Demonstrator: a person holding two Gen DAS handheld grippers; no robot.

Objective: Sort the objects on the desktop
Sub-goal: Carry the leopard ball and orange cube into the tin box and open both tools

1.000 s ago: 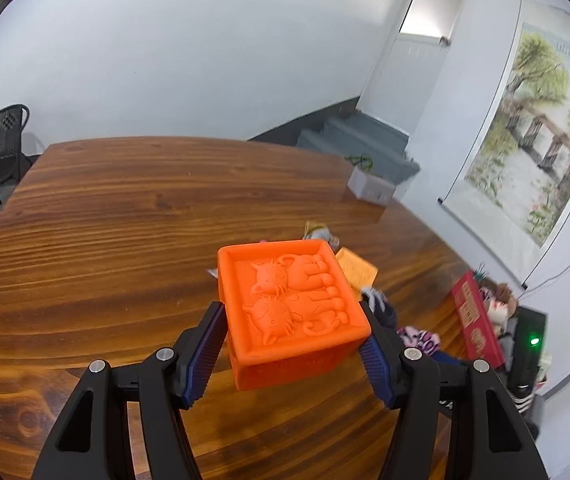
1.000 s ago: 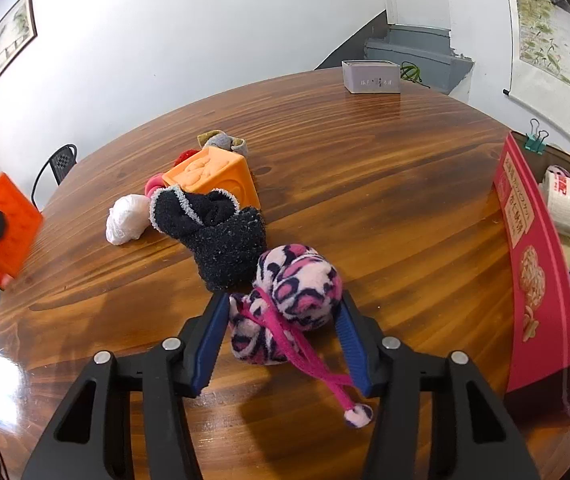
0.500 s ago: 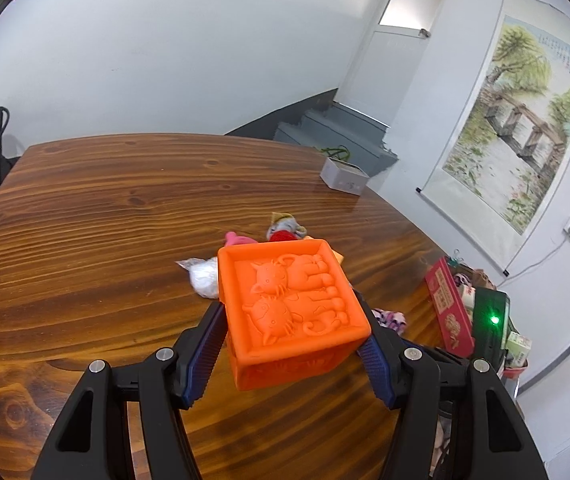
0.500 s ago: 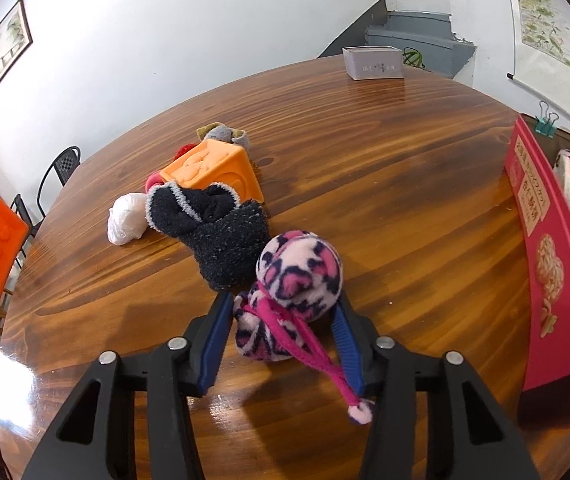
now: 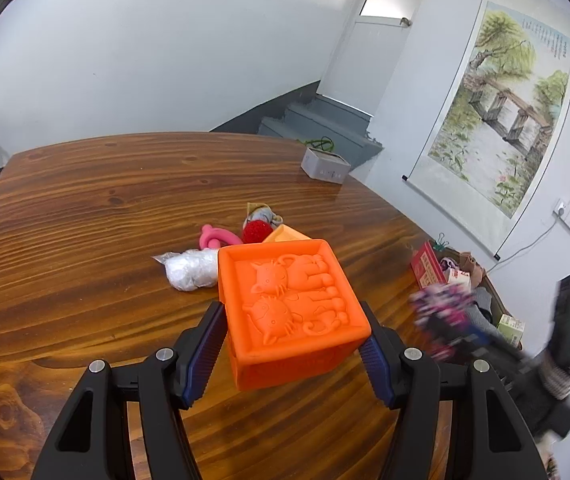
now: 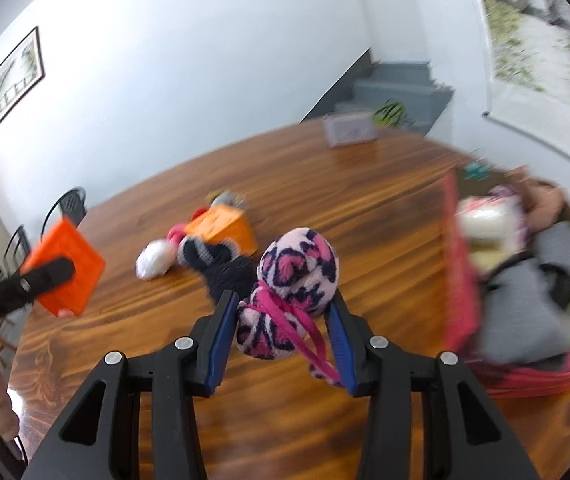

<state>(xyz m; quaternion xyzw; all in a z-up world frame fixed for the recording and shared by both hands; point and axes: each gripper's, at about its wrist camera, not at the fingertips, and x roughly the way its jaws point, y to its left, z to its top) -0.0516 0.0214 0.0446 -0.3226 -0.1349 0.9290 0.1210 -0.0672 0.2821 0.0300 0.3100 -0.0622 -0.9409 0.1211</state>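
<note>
The right gripper [image 6: 281, 344] has just closed its blue-padded jaws on the pink, leopard-spotted fleece ball with its pink cord [image 6: 291, 292], and the bundle now hangs clear of the round, dark-grained wooden table [image 6: 365, 208], pinched between the pads, where a second ago it lay on the wood. The cord trails down past the right-hand pad. Ahead of the jaws and to their right sits the open red fabric bin of folded cloth and packets [image 6: 461, 280] (blurred, so I cannot name its contents), which looks like where this soft thing belongs.

The left gripper [image 5: 291, 354] stays clenched on the orange rubbery cube embossed with two cats [image 5: 289, 312], held above the table, its grip unchanged. Beyond its jaws lie what is left to sort: a crumpled clear plastic wad [image 5: 191, 270], a pink looped toy [image 5: 215, 238], a red knitted ball [image 5: 257, 232] and a second orange block [image 5: 285, 236], clustered together

So both hands are loaded; what remains, I judge, is carrying each item to its place
</note>
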